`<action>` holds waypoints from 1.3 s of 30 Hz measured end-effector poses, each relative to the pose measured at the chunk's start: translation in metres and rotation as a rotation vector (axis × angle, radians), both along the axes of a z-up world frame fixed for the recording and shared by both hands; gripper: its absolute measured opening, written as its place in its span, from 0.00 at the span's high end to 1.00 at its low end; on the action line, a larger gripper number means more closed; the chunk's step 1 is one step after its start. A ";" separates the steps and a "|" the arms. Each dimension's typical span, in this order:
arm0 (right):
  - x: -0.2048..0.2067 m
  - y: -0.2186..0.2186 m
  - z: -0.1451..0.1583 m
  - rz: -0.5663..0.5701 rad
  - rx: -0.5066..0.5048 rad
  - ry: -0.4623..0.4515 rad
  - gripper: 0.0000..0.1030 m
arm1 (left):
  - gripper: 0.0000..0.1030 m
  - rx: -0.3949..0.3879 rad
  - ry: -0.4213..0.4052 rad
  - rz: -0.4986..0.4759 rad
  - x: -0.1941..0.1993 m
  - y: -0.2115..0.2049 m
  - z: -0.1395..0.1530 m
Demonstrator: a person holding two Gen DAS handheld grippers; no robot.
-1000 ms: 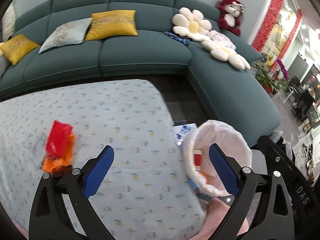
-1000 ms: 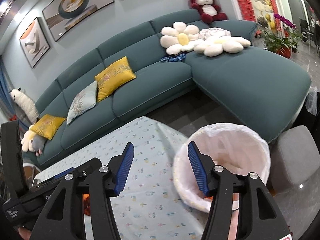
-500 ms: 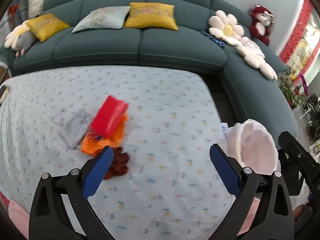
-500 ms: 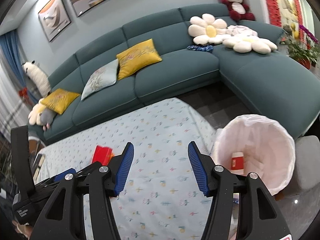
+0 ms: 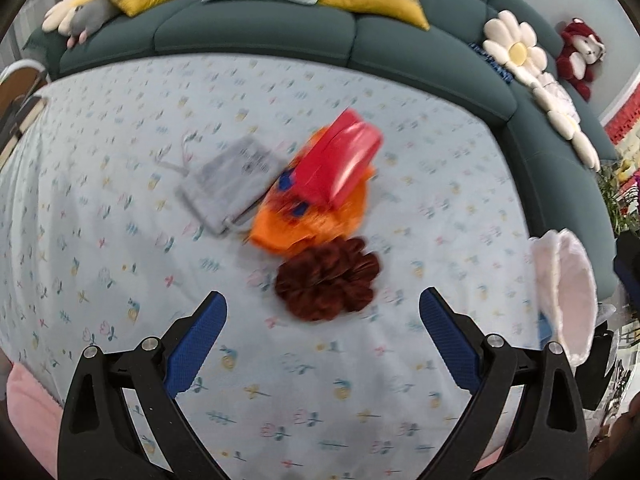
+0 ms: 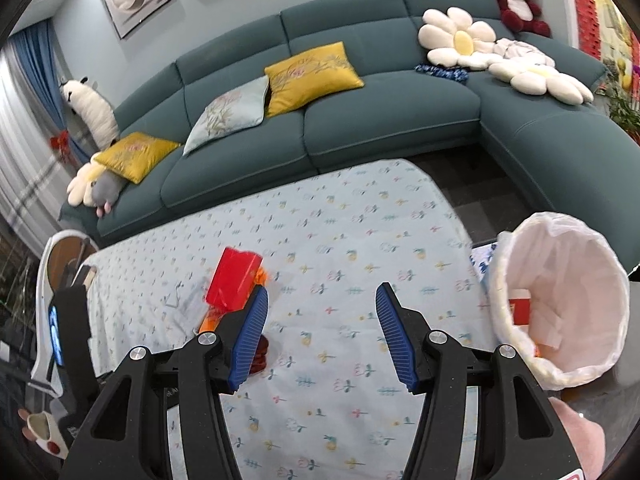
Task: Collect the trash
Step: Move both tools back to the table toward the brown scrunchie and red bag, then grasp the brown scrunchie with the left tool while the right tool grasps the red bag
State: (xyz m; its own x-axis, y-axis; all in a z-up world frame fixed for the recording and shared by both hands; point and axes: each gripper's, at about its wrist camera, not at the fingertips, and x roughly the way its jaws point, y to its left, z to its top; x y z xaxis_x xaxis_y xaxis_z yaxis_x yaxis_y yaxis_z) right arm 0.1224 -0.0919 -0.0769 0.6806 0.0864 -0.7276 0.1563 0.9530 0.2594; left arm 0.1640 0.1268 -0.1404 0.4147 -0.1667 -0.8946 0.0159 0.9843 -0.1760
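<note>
A pile of trash lies on the floral tablecloth: a red packet on an orange wrapper, a grey pouch to its left, and a dark red crumpled piece in front. My left gripper is open and empty just in front of the dark red piece. My right gripper is open and empty over the table; the red packet shows behind its left finger. The white-lined bin stands at the table's right end and holds some trash; it also shows in the left wrist view.
A teal corner sofa with yellow cushions, flower pillows and a red teddy bear runs behind and to the right of the table. A small round side table stands at the table's left end.
My left gripper has swung left from the bin to the trash pile and now hangs close over the dark red piece. My right view has turned left toward the table, bringing the pile into view.
</note>
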 end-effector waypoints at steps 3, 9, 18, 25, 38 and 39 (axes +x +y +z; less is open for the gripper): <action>0.008 0.012 -0.010 0.018 -0.007 0.025 0.47 | 0.10 -0.004 0.029 0.009 0.004 0.008 -0.014; 0.026 0.030 -0.027 0.046 -0.017 0.067 0.47 | 0.12 -0.015 0.073 0.015 0.020 0.015 -0.034; 0.050 0.050 -0.045 0.081 -0.027 0.114 0.47 | 0.46 -0.065 0.159 0.002 0.035 0.018 -0.065; 0.061 0.068 -0.050 0.118 -0.027 0.127 0.47 | 0.89 -0.137 0.131 -0.002 0.027 0.026 -0.048; 0.082 0.094 -0.049 0.163 0.002 0.118 0.47 | 0.92 -0.183 -0.031 0.021 0.014 0.061 0.022; 0.085 0.097 -0.050 0.164 0.005 0.121 0.47 | 0.92 -0.181 -0.045 0.030 0.016 0.065 0.027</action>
